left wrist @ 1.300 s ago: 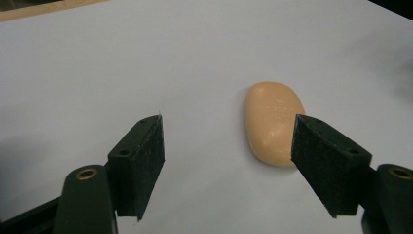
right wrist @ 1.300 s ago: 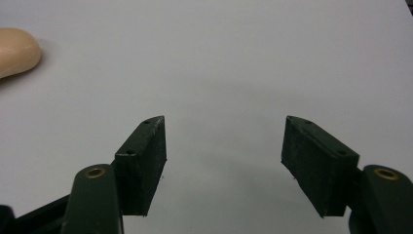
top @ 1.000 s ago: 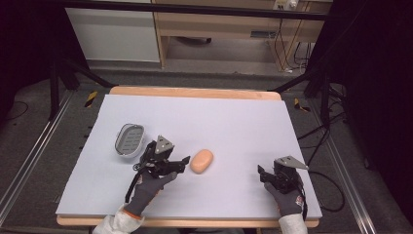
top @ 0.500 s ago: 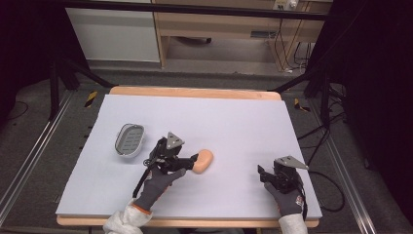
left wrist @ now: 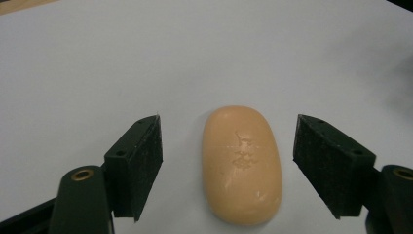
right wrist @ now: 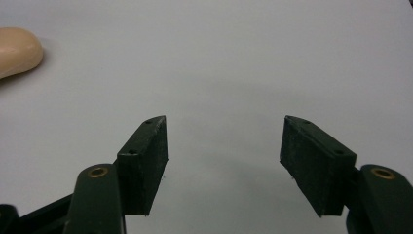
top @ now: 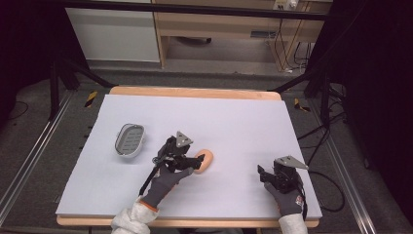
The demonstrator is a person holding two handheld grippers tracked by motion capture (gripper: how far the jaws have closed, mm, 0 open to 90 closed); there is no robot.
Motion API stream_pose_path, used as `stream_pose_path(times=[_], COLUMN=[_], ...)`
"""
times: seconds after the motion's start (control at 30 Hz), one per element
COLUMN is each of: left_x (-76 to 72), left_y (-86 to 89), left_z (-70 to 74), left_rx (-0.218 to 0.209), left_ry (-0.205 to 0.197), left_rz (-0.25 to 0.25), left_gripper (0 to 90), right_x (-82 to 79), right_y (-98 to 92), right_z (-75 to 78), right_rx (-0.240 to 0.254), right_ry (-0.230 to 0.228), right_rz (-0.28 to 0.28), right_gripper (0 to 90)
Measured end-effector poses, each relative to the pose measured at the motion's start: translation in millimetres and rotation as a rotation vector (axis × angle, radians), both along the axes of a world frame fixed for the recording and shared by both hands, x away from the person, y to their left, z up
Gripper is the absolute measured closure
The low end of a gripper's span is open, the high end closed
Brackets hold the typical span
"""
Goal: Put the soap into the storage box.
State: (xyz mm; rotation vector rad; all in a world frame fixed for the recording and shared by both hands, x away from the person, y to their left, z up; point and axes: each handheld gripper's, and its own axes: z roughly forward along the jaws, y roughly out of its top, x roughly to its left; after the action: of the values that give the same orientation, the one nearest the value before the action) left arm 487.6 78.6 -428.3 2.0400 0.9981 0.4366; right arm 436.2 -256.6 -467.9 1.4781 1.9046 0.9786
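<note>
Soap bar [top: 203,159] mid-table [top: 243,117], soap dish [top: 130,140] to its left; left gripper [top: 191,161] astride soap

No readable text; the peach oval soap bar [left wrist: 242,165] carries an embossed stamp, too faint to read.

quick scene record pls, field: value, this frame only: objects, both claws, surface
surface: white sheet over a wood-edged table
soap bar: peach, oval, lying flat, stamped side up
soap dish: grey, slotted, nothing in it, apart from the soap on its left in the high view
left claw: open, jaws either side of the soap, gaps on both sides, no contact
right claw: open, nothing between the jaws, over bare sheet near the table's right front
</note>
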Motion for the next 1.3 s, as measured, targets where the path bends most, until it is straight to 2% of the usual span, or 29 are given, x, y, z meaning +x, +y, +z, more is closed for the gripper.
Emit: stream_pose_path(times=[0.03, 0.13, 0.23, 0.43, 0.5, 0.6, 0.63, 0.87, 0.97, 1.3], left_x=[1.5, 2.7, 5.0, 8.1, 10.0, 11.4, 12.4, 15.6, 16.5, 18.3], left_y=[-2.3, -4.8, -9.2, -14.3, -17.6, -19.4, -20.5, -23.1, -26.1, -30.8], left_z=[-1.9, -4.0, -7.1, -12.8, -16.8, -19.3, -21.1, -26.2, -30.1, -36.2], left_rx=[0.015, 0.017, 0.040, 0.052, 0.070, 0.068, 0.085, 0.087, 0.106, 0.118], left_ry=[0.007, 0.010, 0.017, 0.029, 0.038, 0.045, 0.048, 0.065, 0.081, 0.105], left_rz=[-0.005, -0.002, -0.008, -0.009, -0.008, -0.007, -0.011, -0.007, -0.019, -0.021], left_gripper=[25.2, 25.1, 25.0, 25.1, 25.1, 25.1, 25.1, 24.5, 23.7, 23.4], right_x=[0.0, 0.1, -0.1, -0.1, 0.0, -0.1, -0.1, -0.2, -0.1, 0.3], right_y=[0.0, 0.2, 0.2, 0.3, 0.0, -0.1, -0.1, 0.6, -0.1, -0.3], right_z=[0.0, -0.1, 0.2, 0.2, 0.3, 0.5, 0.5, 0.3, 0.4, 0.1], right_rx=[-0.001, -0.002, -0.002, 0.000, -0.001, 0.001, 0.002, 0.006, 0.005, 0.004], right_ry=[0.000, 0.001, 0.001, 0.005, 0.005, 0.004, 0.005, 0.011, 0.010, 0.014], right_rz=[-0.001, -0.002, 0.000, 0.000, 0.002, 0.002, 0.003, 0.002, 0.005, 0.011], right_gripper=[34.1, 34.2, 34.3, 34.7, 34.8, 35.0, 35.1, 35.2, 35.3, 35.7])
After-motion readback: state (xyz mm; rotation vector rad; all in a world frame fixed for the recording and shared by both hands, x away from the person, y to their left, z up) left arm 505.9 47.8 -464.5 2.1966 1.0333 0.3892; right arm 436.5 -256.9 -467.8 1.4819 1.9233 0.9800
